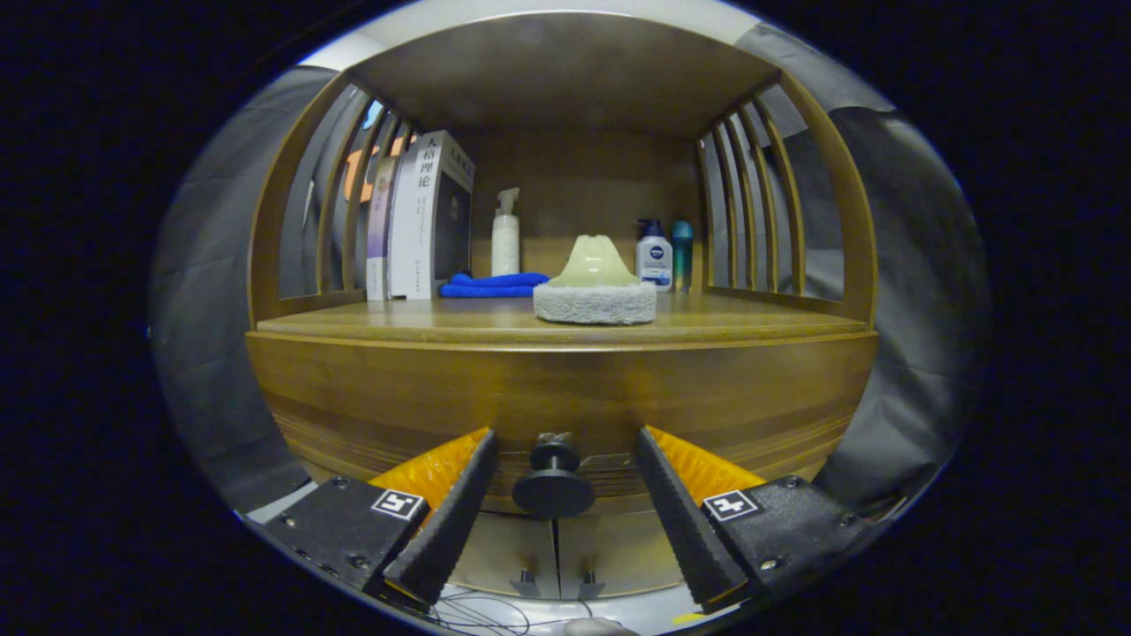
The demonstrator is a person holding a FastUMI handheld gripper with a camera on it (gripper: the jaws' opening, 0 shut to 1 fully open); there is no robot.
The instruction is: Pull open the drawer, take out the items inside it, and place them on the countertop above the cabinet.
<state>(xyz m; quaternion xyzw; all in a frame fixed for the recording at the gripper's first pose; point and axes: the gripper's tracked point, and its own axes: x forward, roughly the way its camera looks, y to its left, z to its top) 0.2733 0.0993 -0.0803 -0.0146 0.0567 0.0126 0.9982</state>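
Observation:
The wooden drawer front (565, 389) fills the space ahead, closed, with its black round knob (554, 488) standing out toward me. My gripper (565, 442) is open, its black ridged fingers (459, 503) on either side of the knob without touching it. The fingertips reach almost to the drawer front. Above the drawer lies the wooden countertop (442, 320), where a pale cream sponge brush on a white fleecy pad (595, 283) sits near the front middle. The drawer's inside is hidden.
On the countertop stand several books (415, 221) at the left, a folded blue cloth (493, 284), a white pump bottle (505, 237), and two small bottles (661, 256) at the back right. Slatted wooden sides enclose the shelf. Two lower cabinet doors (557, 552) with small handles sit beneath the drawer.

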